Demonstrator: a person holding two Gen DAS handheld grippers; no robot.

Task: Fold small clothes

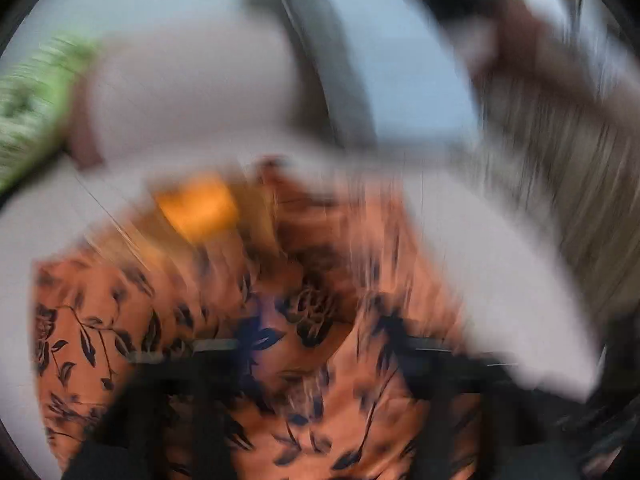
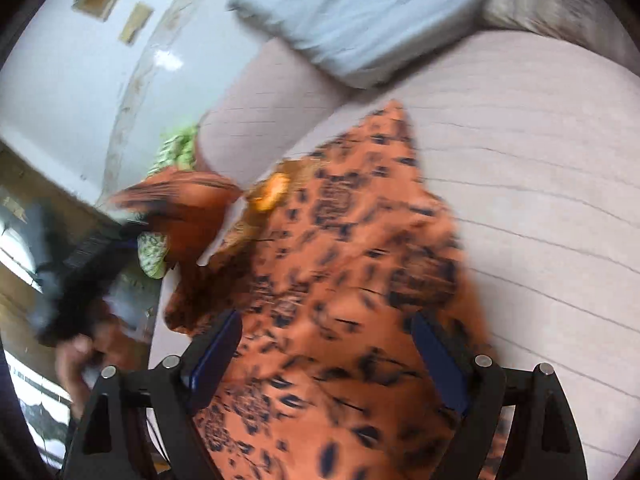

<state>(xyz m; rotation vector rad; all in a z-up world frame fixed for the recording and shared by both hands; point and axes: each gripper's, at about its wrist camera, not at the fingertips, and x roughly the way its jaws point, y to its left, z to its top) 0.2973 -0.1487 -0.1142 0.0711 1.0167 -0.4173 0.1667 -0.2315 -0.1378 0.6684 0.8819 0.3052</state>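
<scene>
An orange garment with dark blue flowers [image 2: 340, 260] lies spread on a pale striped bed sheet [image 2: 540, 160], with a yellow-orange patch [image 2: 272, 190] near its far end. My right gripper [image 2: 326, 356] hovers over its near part, the blue-padded fingers [image 2: 216, 360] wide apart, gripping nothing. My left gripper shows as a blurred black shape [image 2: 80, 264] at the left bed edge, beside a bunched orange fold [image 2: 180, 208]. In the left wrist view everything is smeared: the garment [image 1: 80, 320] fills the lower half, and my left gripper [image 1: 304, 360] shows dark fingers spread apart over it.
A light blue pillow [image 2: 360, 12] lies at the head of the bed, a beige blanket [image 2: 560, 0] beside it. A green patterned cloth [image 2: 176, 148] sits at the left bed edge. A pale wall [image 2: 60, 80] stands beyond. A hand [image 2: 76, 356] shows low on the left.
</scene>
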